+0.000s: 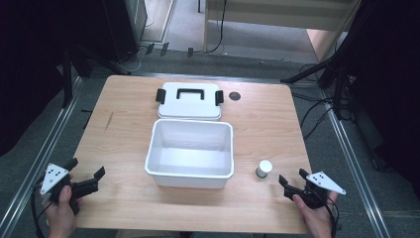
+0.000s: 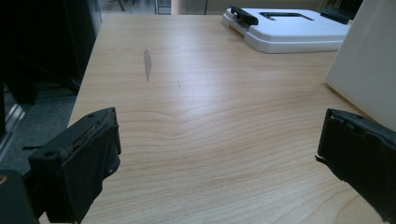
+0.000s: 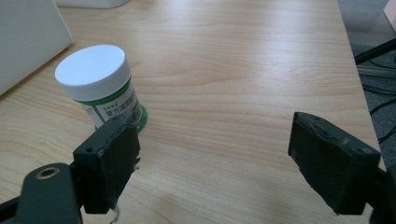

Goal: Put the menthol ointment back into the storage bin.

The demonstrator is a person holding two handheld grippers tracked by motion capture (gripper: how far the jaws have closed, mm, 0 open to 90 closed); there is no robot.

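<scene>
The right tongs (image 3: pixel 215 163), wide open and empty, sat just behind the upright, probably ointment, jar (image 3: pixel 100 86), which stood up-left of them.

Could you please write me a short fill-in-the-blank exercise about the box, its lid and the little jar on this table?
1. The white box stands open, and its lid lies on the table just ____ it.
2. The small jar wears a ____ cap.
3. The jar stands upright closest to the ____ gripper.
4. The jaws of the left gripper stand ____, with nothing between them.

Missing words: behind; white; right; open
</scene>
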